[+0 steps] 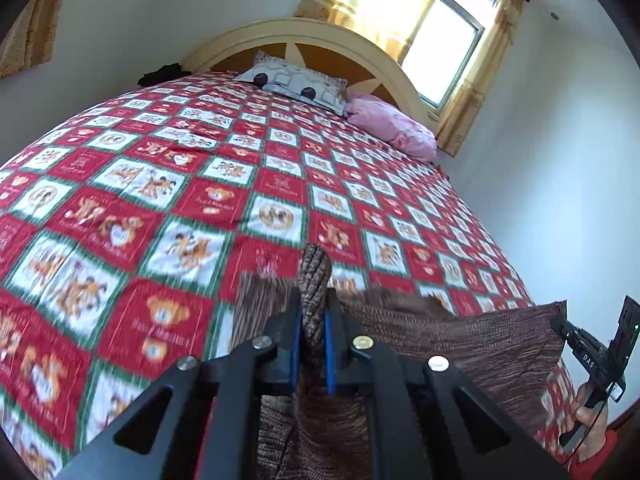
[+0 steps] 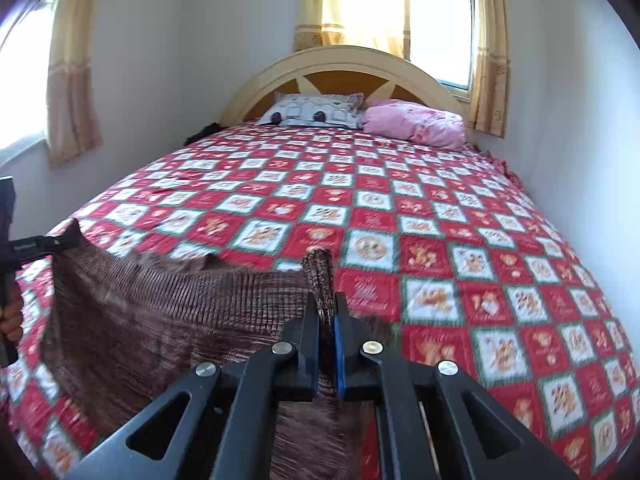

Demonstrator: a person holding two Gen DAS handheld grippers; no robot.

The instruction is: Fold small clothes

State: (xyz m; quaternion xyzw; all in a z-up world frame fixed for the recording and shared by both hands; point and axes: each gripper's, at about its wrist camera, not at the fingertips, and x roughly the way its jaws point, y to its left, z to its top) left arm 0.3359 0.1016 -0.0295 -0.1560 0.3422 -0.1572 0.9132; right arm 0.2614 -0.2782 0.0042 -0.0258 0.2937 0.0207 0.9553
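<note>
Black arms of the left tool [image 1: 314, 304] fill the bottom of the left wrist view, its blue-lined fingers [image 1: 330, 344] clamped on a bunched corner of the brown cloth [image 1: 460, 344], which pokes up past their tips. From that pinch the cloth stretches taut to the right tool [image 1: 568, 330], which grips the other corner at the right edge of the view, with the hand [image 1: 586, 420] on its handle below and a red sleeve [image 1: 596, 460] at the wrist. Beyond the cloth lies the bed [image 1: 160, 184] with its red, white and green checked cover; at the headboard [image 1: 304, 32] end sit a patterned pillow [image 1: 296, 80] and, just beside it toward the window [image 1: 444, 48], a pink pillow [image 1: 394, 124]. In the right wrist view the right tool [image 2: 326, 306] is likewise closed on a gathered cloth corner [image 2: 320, 272] that sticks up between its fingers. The cloth [image 2: 160, 312] spreads from there to the left tool [image 2: 66, 240], which pinches the far corner at the view's left edge, hand [image 2: 12, 312] beneath it. The cloth hangs over the foot of the bed [image 2: 440, 220], well apart from the pillows by the headboard [image 2: 340, 64].
</note>
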